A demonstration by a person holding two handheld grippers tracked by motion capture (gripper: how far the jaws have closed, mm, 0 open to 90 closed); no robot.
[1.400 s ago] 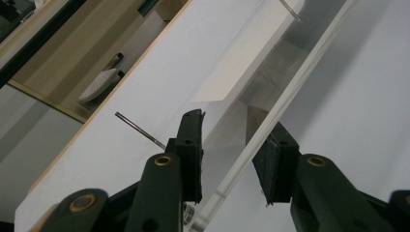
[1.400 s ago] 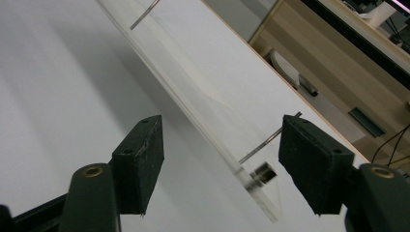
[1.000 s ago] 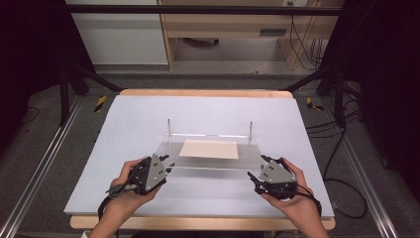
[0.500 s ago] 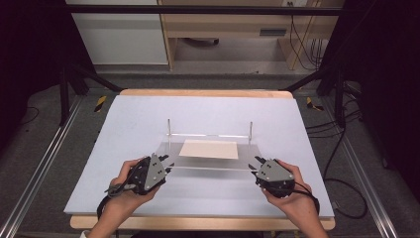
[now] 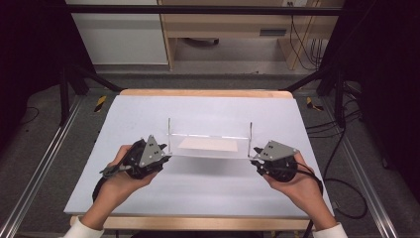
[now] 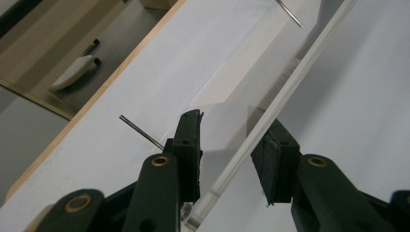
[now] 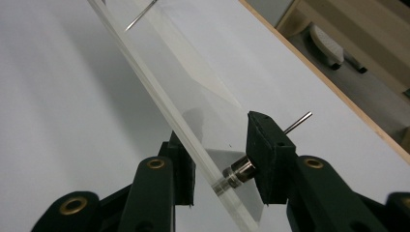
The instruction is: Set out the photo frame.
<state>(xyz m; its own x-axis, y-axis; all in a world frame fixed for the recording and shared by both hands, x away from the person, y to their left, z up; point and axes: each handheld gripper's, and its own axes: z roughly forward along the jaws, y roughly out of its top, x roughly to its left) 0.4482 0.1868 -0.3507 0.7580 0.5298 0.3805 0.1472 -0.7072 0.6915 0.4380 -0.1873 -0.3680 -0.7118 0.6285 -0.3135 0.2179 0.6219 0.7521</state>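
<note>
Left gripper and right gripper each clamp one end of the clear acrylic panel, keeping it level for a two-handed lift.

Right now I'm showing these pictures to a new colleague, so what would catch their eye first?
Probably the clear plastic stand in the middle of the white table, with thin metal pins rising at its back corners. The left tool and right tool each grip one end of it. A pale sheet shows through it.
</note>
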